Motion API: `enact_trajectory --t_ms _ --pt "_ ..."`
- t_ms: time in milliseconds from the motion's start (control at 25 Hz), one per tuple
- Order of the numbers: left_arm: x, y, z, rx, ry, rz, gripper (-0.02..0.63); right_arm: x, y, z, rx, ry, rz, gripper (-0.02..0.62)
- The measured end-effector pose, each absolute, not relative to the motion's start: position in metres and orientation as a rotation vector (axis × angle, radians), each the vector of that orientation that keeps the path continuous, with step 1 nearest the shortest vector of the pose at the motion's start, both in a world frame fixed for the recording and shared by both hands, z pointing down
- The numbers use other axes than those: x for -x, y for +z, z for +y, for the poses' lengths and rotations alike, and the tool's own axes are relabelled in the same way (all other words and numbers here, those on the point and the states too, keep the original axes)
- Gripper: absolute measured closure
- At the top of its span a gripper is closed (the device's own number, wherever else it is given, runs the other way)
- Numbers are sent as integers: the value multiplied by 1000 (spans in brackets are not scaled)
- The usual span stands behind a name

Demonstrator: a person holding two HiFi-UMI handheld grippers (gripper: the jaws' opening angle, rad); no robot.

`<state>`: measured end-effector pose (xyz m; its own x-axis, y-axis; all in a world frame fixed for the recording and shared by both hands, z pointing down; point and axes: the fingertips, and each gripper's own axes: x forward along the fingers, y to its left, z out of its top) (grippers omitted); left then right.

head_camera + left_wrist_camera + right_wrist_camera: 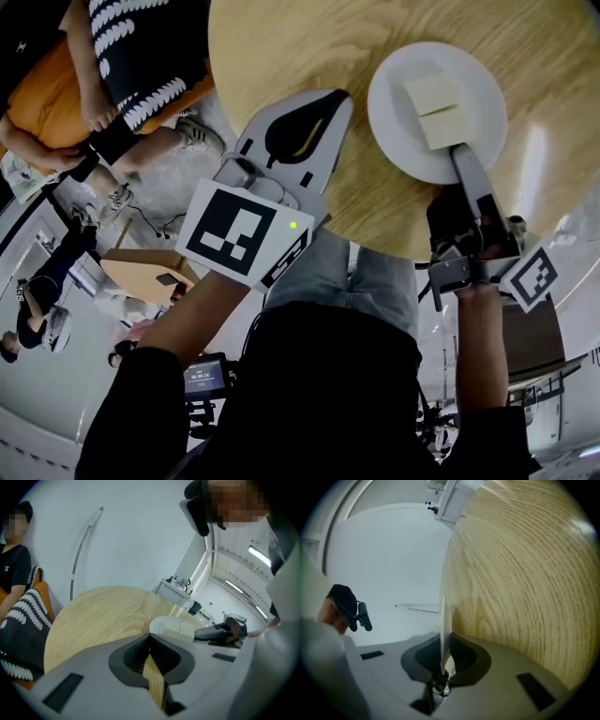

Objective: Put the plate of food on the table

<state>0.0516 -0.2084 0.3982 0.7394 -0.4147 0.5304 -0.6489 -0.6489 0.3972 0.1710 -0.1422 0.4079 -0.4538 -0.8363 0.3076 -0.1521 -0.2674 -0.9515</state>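
Observation:
A white plate (394, 103) carries pale yellow food blocks (437, 108) over the near side of the round wooden table (281, 47). My right gripper (461, 150) is shut on the plate's near rim. In the right gripper view the rim (444, 616) stands edge-on between the jaws of the right gripper (443, 641), with the table (520, 573) beside it. I cannot tell whether the plate rests on the wood. My left gripper (339, 97) hangs over the table's near edge, shut and empty. The left gripper view shows the left gripper (150, 637), the plate (161, 624) and the food (180, 630) ahead.
A seated person (122, 56) in orange and a black-and-white top is close to the table's left side. Another person (37, 319) and a small wooden stool (141, 277) are on the floor at lower left. The table's far half is bare wood.

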Motion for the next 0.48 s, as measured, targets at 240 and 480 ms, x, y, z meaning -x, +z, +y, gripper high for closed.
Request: enact_trajectory --t_ms 240,480 --pt "-52 396 -208 -2362 534 -792 600 -171 408 -142 1242 -1778 1469 568" --pt "-49 392 -213 -2356 528 -779 600 -168 404 -150 1271 -1781 1469 566"
